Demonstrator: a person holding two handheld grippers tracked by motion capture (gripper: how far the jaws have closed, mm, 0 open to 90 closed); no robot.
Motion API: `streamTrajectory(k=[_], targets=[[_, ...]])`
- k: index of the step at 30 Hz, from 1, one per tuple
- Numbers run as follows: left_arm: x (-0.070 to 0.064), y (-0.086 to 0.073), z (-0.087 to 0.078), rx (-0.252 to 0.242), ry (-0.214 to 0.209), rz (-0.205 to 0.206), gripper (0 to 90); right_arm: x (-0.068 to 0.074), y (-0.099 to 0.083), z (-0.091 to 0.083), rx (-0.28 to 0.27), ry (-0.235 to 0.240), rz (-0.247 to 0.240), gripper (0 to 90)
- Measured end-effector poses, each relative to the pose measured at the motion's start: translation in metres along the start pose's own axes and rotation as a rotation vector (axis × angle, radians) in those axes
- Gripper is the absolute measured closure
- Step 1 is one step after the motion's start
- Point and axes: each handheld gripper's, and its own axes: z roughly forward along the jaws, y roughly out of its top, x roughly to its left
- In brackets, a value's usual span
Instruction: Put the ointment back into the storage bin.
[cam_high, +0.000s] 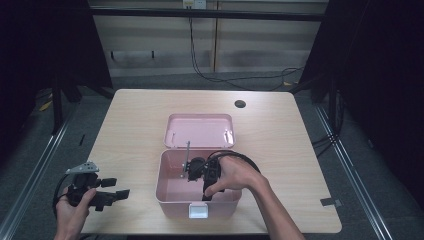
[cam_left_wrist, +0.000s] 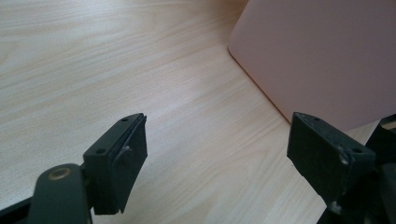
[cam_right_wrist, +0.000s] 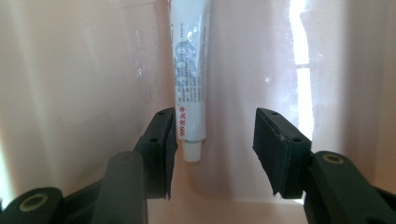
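An open pink box (cam_high: 161, 192) stands mid-table with its lid (cam_high: 200, 131) folded back. A slim white tube (cam_high: 187, 152) stands on end against the box's back wall; in the right gripper view the tube (cam_right_wrist: 190, 70) has its cap toward the camera. My right gripper (cam_high: 192, 169) is inside the box and open (cam_right_wrist: 212, 149), the tube's cap end just inside its left jaw and apart from the other. My left gripper (cam_high: 112, 190) is held open over the bare table left of the box (cam_left_wrist: 322, 56), and it (cam_left_wrist: 217, 163) holds nothing.
The box's front wall carries a white latch (cam_high: 198, 211). The wooden table (cam_high: 135, 115) has a round cable hole (cam_high: 240, 104) at its far right. Cables (cam_high: 220, 77) run across the floor behind it. Dark frames stand on both sides.
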Motion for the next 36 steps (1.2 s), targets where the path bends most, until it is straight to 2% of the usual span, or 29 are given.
streamTrajectory(k=[4, 7, 15, 23, 27, 36], targets=[[0.000, 0.000, 0.000, 0.000, 0.003, 0.000, 20.0, 0.000, -0.005, -0.004, -0.014, 0.006, -0.008, 52.6], [0.000, 0.000, 0.000, 0.000, 0.003, -0.001, 20.0, 0.000, -0.006, -0.006, -0.007, 0.006, 0.006, 52.5], [0.000, 0.000, -0.001, -0.003, 0.000, -0.002, 20.0, 0.001, -0.007, -0.017, -0.014, -0.027, 0.008, 50.7], [0.000, 0.000, 0.000, -0.003, -0.001, -0.004, 20.0, 0.004, -0.008, -0.026, 0.004, -0.045, -0.001, 52.0], [0.000, 0.000, 0.000, -0.001, 0.001, -0.002, 20.0, 0.004, -0.011, -0.033, -0.023, -0.064, 0.015, 51.9], [0.000, 0.000, 0.000, 0.000, 0.000, -0.001, 20.0, 0.007, -0.015, -0.046, -0.035, -0.082, 0.026, 53.8]])
